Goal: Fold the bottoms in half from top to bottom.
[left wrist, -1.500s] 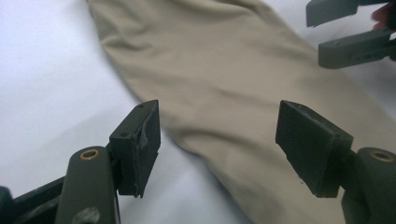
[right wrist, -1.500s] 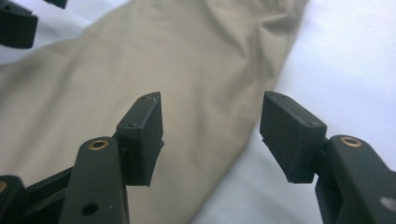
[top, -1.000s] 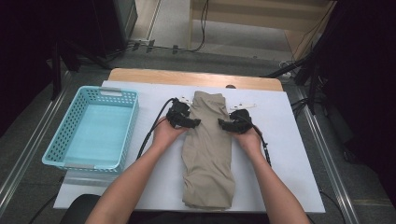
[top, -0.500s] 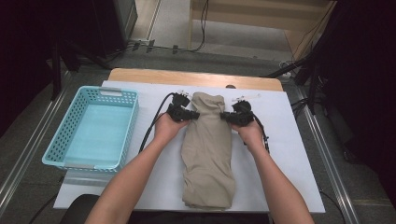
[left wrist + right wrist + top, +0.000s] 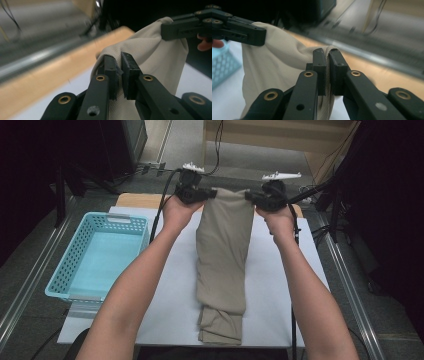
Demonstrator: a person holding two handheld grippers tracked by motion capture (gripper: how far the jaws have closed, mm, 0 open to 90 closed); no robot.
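Beige cloth, top corners clamped between left hand-held gripper and right hand-held gripper (jaws nearly shut).

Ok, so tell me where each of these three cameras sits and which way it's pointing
High view: above the person's side, facing forward and down on the white table; both forearms, left gripper, right gripper, beige garment, blue basket.
Left gripper view: rides the left gripper, looking along its jaws pinching the garment.
Right gripper view: rides the right gripper, jaws clamped on the garment.
Shared: each gripper view shows the same garment and the other gripper farther off.
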